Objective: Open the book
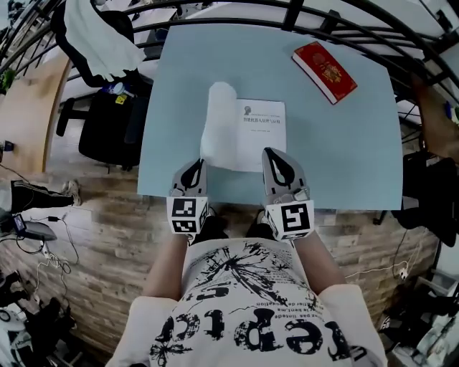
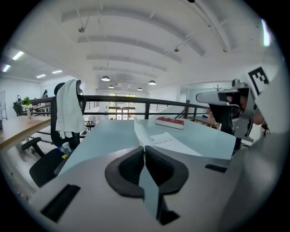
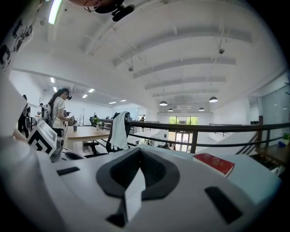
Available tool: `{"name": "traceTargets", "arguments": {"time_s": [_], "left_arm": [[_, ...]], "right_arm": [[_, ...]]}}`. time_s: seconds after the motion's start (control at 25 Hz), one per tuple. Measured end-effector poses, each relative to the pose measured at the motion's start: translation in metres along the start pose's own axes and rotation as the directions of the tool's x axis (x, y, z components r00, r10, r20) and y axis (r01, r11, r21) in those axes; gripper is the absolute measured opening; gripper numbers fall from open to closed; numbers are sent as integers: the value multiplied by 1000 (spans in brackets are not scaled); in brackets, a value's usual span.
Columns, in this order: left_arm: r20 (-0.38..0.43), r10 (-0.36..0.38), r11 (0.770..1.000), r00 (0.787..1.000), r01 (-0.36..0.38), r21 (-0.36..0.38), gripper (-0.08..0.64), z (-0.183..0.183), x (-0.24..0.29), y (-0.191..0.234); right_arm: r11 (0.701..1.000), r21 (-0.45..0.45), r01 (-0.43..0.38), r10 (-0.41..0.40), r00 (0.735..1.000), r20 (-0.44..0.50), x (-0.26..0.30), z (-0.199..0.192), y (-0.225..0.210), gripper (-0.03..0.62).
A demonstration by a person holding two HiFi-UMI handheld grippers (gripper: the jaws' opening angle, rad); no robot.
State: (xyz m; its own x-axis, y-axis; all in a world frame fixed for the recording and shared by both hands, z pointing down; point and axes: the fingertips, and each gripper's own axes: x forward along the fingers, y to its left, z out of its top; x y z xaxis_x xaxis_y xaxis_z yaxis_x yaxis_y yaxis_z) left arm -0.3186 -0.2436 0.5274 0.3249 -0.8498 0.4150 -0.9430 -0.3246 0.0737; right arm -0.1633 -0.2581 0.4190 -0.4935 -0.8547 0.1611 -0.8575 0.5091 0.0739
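A white book [image 1: 259, 133] lies open in the middle of the light blue table [image 1: 344, 158], its left cover and pages curled up in a roll [image 1: 219, 123]. My left gripper [image 1: 192, 175] hangs over the table's near edge, just short of the book's near left corner, its jaws shut with nothing in them. My right gripper [image 1: 281, 169] is beside it at the book's near right corner, also shut and empty. In the left gripper view the book [image 2: 171, 141] lies ahead of the shut left gripper [image 2: 144, 149]. The right gripper's [image 3: 139, 152] own body hides the book.
A red book [image 1: 324, 72] lies at the table's far right corner. A black office chair with a white garment [image 1: 100, 43] stands at the table's left. A black railing [image 1: 301, 13] runs behind the table. The floor near me is wood.
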Motion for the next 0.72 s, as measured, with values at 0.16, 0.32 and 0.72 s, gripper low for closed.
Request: {"name": "traceTargets", "arguments": {"time_s": [0.16, 0.32, 0.72], "left_arm": [[-71, 50, 998, 996, -52, -24, 25, -37, 3, 15], [-136, 77, 993, 988, -87, -74, 26, -71, 11, 25], [-264, 88, 953, 960, -159, -260, 29, -117, 23, 51]], "right_arm": [[1000, -6, -5, 5, 1000, -16, 7, -5, 10, 11], [1000, -8, -7, 7, 1000, -29, 9, -11, 15, 11], [1000, -17, 0, -1, 998, -60, -6, -26, 21, 11]]}}
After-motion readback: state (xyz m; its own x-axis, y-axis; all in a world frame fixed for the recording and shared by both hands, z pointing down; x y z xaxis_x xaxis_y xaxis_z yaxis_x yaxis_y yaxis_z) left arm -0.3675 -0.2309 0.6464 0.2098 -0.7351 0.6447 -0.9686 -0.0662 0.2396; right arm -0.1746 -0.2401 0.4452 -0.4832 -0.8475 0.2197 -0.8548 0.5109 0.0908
